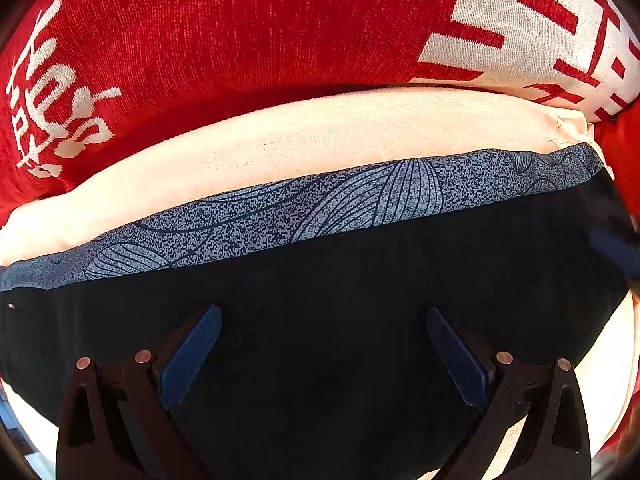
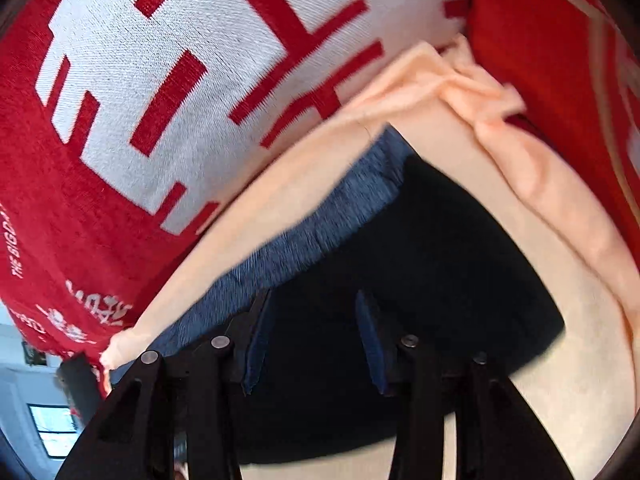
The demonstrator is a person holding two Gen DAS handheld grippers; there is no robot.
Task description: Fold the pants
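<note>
The pants (image 1: 340,288) are dark navy with a pale blue leaf-patterned band (image 1: 280,216) along their far edge. They lie flat on a cream sheet (image 1: 280,144). My left gripper (image 1: 324,316) is open, its blue pads (image 1: 192,356) spread wide just over the dark fabric, holding nothing. In the right wrist view the pants (image 2: 440,260) and the band (image 2: 304,236) show blurred. My right gripper (image 2: 312,300) is open over the pants near the band, its blue pads (image 2: 258,348) apart and empty.
A red and white blanket with lettering (image 1: 240,28) lies behind the cream sheet, also in the right wrist view (image 2: 160,80). A bunched peach cloth fold (image 2: 480,92) sits at the right. A window and room (image 2: 48,428) show at the lower left.
</note>
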